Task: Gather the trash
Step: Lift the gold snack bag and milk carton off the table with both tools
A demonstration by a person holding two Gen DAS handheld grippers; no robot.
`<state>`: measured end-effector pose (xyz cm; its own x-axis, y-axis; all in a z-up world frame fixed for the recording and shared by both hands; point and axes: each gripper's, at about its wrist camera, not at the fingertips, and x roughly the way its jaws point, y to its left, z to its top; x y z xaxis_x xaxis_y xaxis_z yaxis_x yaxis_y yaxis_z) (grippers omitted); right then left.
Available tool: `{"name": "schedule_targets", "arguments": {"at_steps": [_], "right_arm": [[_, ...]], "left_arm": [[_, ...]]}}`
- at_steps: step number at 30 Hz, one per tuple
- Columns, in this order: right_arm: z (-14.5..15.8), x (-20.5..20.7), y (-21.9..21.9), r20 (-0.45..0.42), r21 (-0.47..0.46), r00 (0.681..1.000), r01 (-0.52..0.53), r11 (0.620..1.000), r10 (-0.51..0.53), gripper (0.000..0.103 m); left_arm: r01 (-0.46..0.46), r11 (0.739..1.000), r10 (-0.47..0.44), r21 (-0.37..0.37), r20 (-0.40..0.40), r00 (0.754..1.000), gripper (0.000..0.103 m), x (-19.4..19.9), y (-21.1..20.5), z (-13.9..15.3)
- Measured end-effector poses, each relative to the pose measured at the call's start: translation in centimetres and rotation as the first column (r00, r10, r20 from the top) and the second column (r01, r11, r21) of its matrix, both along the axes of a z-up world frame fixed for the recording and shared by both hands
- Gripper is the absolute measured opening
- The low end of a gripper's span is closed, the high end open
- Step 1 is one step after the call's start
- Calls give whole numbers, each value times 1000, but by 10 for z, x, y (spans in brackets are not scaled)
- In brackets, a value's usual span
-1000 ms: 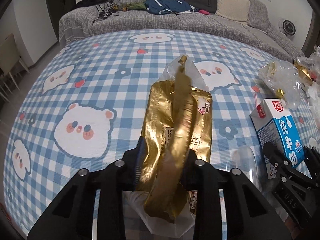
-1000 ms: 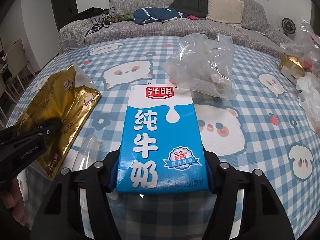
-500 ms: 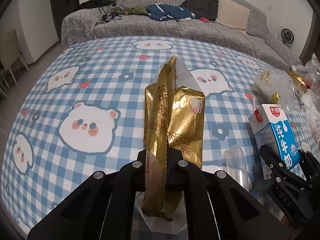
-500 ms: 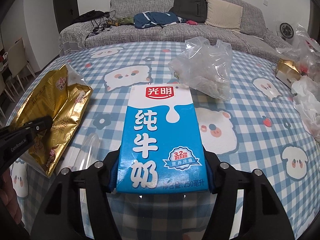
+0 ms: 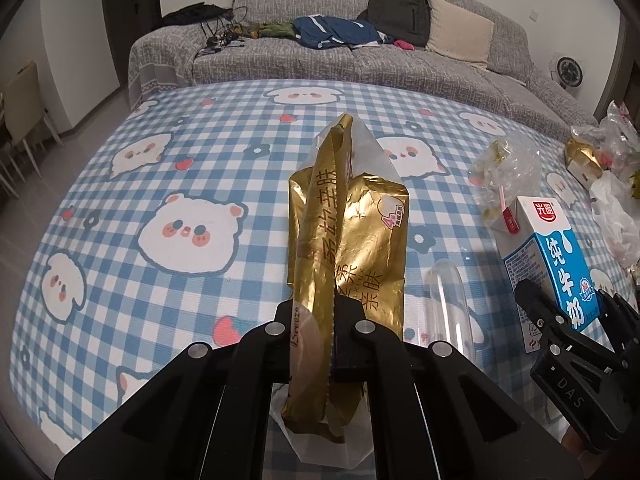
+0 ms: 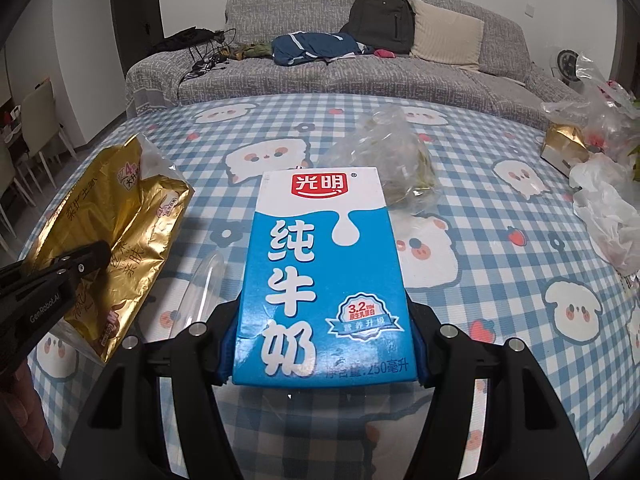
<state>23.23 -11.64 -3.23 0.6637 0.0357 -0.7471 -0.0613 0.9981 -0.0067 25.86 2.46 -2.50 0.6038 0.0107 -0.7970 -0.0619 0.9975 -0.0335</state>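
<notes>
A crumpled gold foil wrapper with a clear plastic edge stands pinched between the jaws of my left gripper, which is shut on its lower part; it hangs lifted off the checked tablecloth. In the right wrist view the same gold wrapper and the left gripper show at the left. My right gripper is shut on a blue and white milk carton, its pads against the carton's two sides. From the left wrist view the carton and right gripper appear at the right.
A clear plastic piece lies on the cloth between the two grippers. A crumpled clear bag sits beyond the carton. More bags and a gold box crowd the right edge. A grey sofa with a backpack stands behind the table.
The left gripper's jaws closed onto the gold wrapper, squeezing it narrow, and lifted it slightly. The right gripper kept its hold on the carton and rose a little.
</notes>
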Motion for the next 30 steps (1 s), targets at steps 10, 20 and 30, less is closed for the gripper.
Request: {"name": "schedule_targets", "arguments": {"at_steps": [10,20,30], "right_arm": [[17,-36,1,17,-14,1000,-13,1000,13,61],[34,-81,4,46,-21,999,-25,999,26,61],[36,-120,8,55,-18,998,-34,999,35,61]], "left_arm": [[-4,1000,4,-1,13,1000,4,-39,3,13],[-18,1000,18,-7,25,1000,4,-86,8,25],[-38,999,39,-20,22,999,4,-126,16,26]]}}
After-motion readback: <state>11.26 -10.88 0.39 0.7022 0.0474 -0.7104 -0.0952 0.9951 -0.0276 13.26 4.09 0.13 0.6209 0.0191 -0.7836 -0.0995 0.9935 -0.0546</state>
